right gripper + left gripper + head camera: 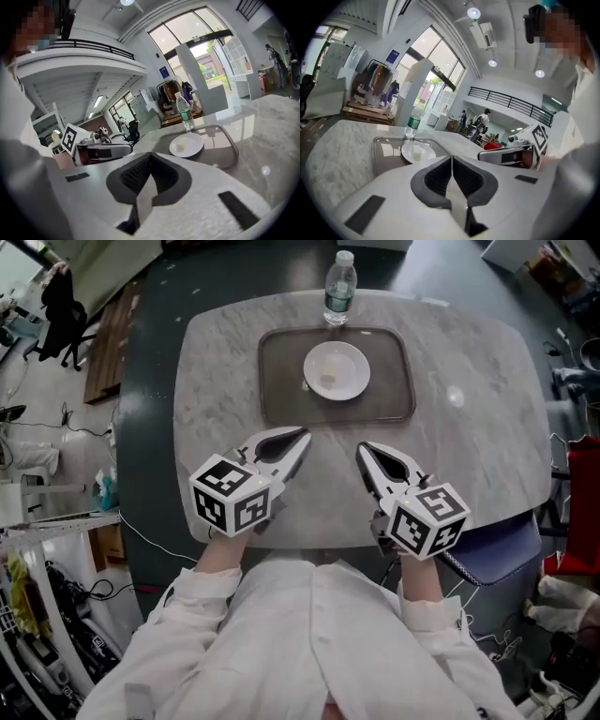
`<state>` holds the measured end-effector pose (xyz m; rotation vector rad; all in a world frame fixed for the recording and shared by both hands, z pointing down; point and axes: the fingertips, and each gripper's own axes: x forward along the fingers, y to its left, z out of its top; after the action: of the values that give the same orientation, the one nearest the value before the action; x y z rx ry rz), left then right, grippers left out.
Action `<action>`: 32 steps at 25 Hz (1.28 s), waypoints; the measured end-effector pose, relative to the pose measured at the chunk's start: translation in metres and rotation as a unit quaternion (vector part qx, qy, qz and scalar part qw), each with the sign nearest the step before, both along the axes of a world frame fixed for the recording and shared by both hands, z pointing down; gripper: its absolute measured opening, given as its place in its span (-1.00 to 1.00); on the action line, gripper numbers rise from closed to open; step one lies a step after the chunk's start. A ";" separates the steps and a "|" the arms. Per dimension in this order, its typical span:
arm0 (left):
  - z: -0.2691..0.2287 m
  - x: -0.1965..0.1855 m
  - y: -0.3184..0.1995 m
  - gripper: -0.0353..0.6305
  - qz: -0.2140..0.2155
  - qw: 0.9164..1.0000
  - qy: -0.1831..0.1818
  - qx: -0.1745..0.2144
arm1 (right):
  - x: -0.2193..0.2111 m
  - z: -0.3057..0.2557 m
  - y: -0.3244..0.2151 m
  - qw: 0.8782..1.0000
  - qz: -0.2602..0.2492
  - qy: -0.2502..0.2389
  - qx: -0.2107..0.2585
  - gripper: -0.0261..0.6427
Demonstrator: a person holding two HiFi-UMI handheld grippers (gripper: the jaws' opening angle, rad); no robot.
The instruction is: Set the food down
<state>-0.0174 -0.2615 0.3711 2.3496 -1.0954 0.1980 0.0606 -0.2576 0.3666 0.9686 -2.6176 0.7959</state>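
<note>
Both tools are sitting low over the near edge of the pale marbled worktop, side by side and a little apart, with their tips angling in toward each other. The left tongs are closed right up, the ribbed pads pressing together with nothing between them. The right tongs are doing the same, jaws meeting and gripping nothing.

The food, a small pale piece, is lying on the white plate. That plate is resting in the middle of the grey-brown tray on the far half of the worktop, well apart from both tools. A water bottle with a green label is standing upright just beyond the tray's far rim.

The stone surface is shining, picking up reflections from the room. A dark floor is showing around it. Daylight is pouring in through tall windows, and round ceiling lights are glowing overhead. A dark railing is running along an upper level, a clothes rack is standing off to one side, and people are moving about far in the background.
</note>
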 end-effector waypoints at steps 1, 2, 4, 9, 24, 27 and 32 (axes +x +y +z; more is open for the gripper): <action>-0.003 0.003 0.012 -0.82 0.004 1.000 0.011 -0.004 | -0.002 0.000 0.011 1.000 -0.005 -0.005 -0.004 -0.91; -0.005 0.005 0.024 -0.82 0.008 1.000 0.022 -0.008 | -0.003 -0.001 0.021 1.000 -0.010 -0.007 -0.006 -0.91; -0.013 0.012 0.045 -0.83 0.016 0.999 0.044 -0.011 | -0.003 -0.004 0.039 1.000 -0.018 -0.004 -0.005 -0.91; -0.033 0.027 0.088 -0.83 0.041 0.994 0.097 -0.007 | 0.000 -0.018 0.076 1.000 -0.011 -0.019 -0.004 -0.91; -0.055 0.027 0.165 -0.83 0.040 0.996 0.070 0.029 | 0.002 -0.043 0.162 0.999 -0.022 -0.009 0.033 -0.91; -0.057 0.023 0.174 -0.83 0.030 0.996 0.074 0.038 | -0.001 -0.038 0.172 1.000 -0.014 -0.010 0.023 -0.91; -0.058 0.013 0.181 -0.83 0.031 0.996 0.081 0.033 | -0.012 -0.044 0.177 1.000 -0.010 -0.008 0.029 -0.91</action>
<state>-0.0049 -0.0800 0.3130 2.4122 -0.9652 -0.0053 0.0488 -0.0802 0.3227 0.9521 -2.6731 0.7304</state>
